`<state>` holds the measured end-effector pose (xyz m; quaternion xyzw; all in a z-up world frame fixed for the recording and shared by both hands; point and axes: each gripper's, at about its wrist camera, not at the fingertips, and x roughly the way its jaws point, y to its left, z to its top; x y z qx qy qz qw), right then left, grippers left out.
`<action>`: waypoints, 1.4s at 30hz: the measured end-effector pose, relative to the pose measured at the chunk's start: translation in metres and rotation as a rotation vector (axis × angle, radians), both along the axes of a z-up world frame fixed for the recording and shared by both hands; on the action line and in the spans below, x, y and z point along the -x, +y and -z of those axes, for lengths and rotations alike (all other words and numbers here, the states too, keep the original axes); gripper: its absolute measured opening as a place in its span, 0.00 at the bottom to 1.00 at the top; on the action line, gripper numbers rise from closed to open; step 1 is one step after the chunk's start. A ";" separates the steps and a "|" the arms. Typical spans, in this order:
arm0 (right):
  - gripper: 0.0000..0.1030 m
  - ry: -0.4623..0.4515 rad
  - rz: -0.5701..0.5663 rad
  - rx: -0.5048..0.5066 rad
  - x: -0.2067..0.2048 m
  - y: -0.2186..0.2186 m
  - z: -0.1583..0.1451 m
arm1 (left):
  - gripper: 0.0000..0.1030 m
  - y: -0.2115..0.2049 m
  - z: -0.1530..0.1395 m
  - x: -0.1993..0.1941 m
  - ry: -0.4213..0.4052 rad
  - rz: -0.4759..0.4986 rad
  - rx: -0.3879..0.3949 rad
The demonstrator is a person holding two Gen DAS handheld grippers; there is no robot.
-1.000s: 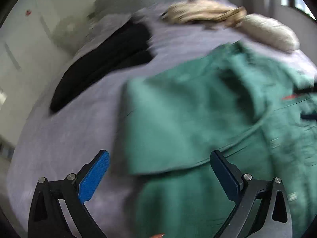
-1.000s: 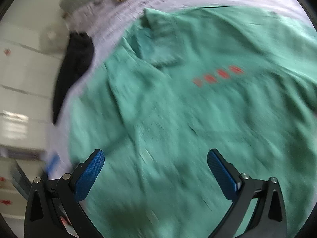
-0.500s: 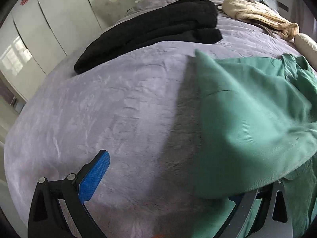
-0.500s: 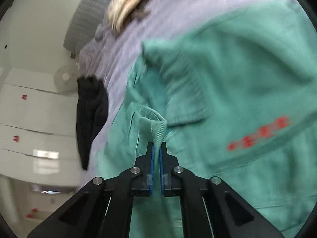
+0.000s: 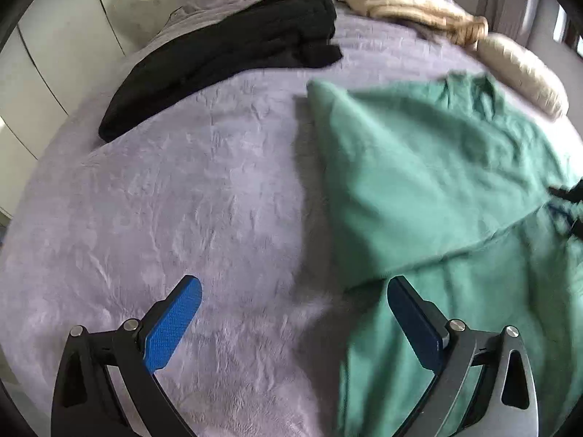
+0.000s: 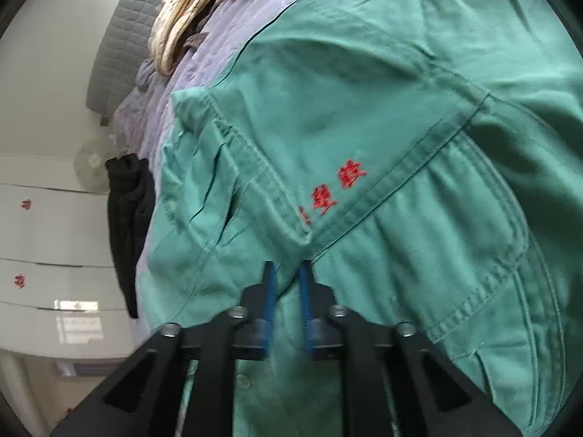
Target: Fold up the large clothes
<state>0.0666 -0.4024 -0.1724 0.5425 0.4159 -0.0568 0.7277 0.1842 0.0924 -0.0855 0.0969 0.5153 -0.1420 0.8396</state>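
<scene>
Jaws of the right gripper (image 6: 288, 269) have just been opening, green jacket (image 6: 364, 116) fold between them; left gripper (image 5: 291, 291) gapes wide over the bed (image 5: 182, 200)

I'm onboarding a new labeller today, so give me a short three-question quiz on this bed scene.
1. True or false: the left hand-held gripper grips cloth.
2. What colour is the lettering on the green jacket?
3. The black garment lies: A) on the jacket, B) apart from it on the purple bedspread, C) on the floor.

Key: 1 false, its jaws stand open and empty; 2 red; 3 B.
</scene>
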 end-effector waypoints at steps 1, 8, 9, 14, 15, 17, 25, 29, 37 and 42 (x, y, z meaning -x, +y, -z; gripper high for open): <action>0.46 -0.014 0.001 -0.011 0.004 0.000 -0.001 | 0.99 -0.001 -0.002 -0.007 0.004 -0.008 0.024; 0.47 -0.002 0.036 -0.026 -0.004 0.000 -0.001 | 0.33 -0.042 0.054 -0.109 0.200 -0.046 0.172; 0.16 0.012 0.039 -0.021 -0.004 0.000 -0.002 | 0.26 -0.045 0.060 -0.115 0.203 -0.053 0.161; 0.05 0.019 0.032 0.045 0.012 0.012 -0.020 | 0.26 -0.048 0.060 -0.110 0.110 0.018 0.099; 0.05 0.041 0.028 0.067 0.016 0.015 -0.019 | 0.26 -0.048 0.062 -0.111 0.110 0.031 0.096; 0.05 0.102 0.028 0.081 0.026 0.019 -0.004 | 0.26 -0.048 0.060 -0.111 0.106 0.038 0.091; 0.64 0.061 -0.043 -0.011 0.033 0.047 -0.019 | 0.87 -0.006 0.009 -0.074 -0.006 0.003 0.061; 0.72 -0.040 -0.221 -0.158 0.000 0.127 -0.023 | 0.87 0.021 0.006 -0.054 0.008 -0.056 0.007; 0.54 -0.131 -0.415 -0.263 -0.091 0.277 -0.007 | 0.87 0.077 0.007 -0.025 0.054 -0.164 0.000; 0.07 -0.073 -0.437 -0.241 -0.115 0.315 0.015 | 0.87 0.105 0.012 -0.015 0.060 -0.196 -0.029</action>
